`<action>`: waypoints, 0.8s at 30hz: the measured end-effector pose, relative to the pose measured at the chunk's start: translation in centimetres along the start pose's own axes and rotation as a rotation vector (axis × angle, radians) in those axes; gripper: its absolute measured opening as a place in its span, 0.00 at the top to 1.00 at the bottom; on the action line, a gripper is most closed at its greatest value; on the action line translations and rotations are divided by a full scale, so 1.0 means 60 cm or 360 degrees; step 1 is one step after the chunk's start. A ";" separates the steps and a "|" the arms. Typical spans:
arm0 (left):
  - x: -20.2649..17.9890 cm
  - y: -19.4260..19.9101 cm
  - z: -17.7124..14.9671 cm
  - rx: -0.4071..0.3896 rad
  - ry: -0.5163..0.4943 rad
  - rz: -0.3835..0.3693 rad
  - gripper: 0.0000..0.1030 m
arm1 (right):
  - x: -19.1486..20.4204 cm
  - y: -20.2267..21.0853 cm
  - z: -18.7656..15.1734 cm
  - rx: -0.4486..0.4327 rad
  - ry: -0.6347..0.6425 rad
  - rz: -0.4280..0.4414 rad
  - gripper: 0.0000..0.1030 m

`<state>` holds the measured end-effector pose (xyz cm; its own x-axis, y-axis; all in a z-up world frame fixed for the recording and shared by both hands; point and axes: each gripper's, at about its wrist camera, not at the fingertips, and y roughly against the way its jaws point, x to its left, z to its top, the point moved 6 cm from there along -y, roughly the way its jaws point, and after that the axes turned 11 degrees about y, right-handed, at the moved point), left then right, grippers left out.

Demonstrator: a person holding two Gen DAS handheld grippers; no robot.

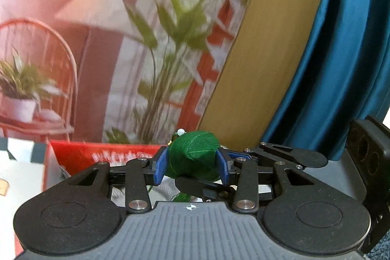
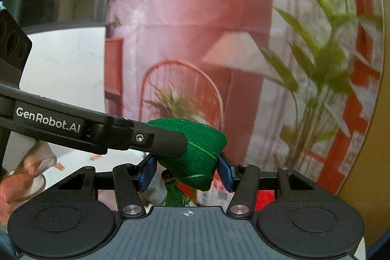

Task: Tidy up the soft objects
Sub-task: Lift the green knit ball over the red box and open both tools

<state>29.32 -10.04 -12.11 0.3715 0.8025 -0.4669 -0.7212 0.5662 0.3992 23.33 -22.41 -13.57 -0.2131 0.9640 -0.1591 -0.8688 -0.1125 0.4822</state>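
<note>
both claws pinch one green thread-wrapped sachet, held up in the air.

your left claw (image 1: 192, 166) and right claw (image 2: 187, 171) are each closed on the green sachet (image 1: 193, 157), blue pads pressing its opposite sides, so it hangs clear of the bench, above the red box (image 1: 80, 157). judge it light, padded and yielding; the wound thread looks slick, so hold the plump middle, not the tassel (image 2: 175, 196), which would slip or pull loose. its long axis runs roughly upright: the white bead (image 1: 180, 131) sits on top, the tassel hangs below.
</note>
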 end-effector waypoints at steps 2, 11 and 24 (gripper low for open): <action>0.005 -0.030 -0.014 0.0066 -0.0003 0.0003 0.57 | -0.012 -0.012 -0.027 0.0042 -0.0040 -0.0004 0.51; 0.032 -0.116 -0.074 0.0274 -0.0002 0.0061 0.57 | -0.044 -0.051 -0.142 0.0243 -0.0218 0.0003 0.50; 0.074 -0.102 -0.070 0.0245 -0.0042 0.0255 0.36 | -0.047 -0.054 -0.186 0.0343 -0.0296 -0.0107 0.42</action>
<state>32.92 -10.77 -19.95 0.2761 0.8878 -0.3681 -0.6752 0.4517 0.5832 21.78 -27.47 -24.27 -0.0553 0.9974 -0.0461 -0.7592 -0.0120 0.6508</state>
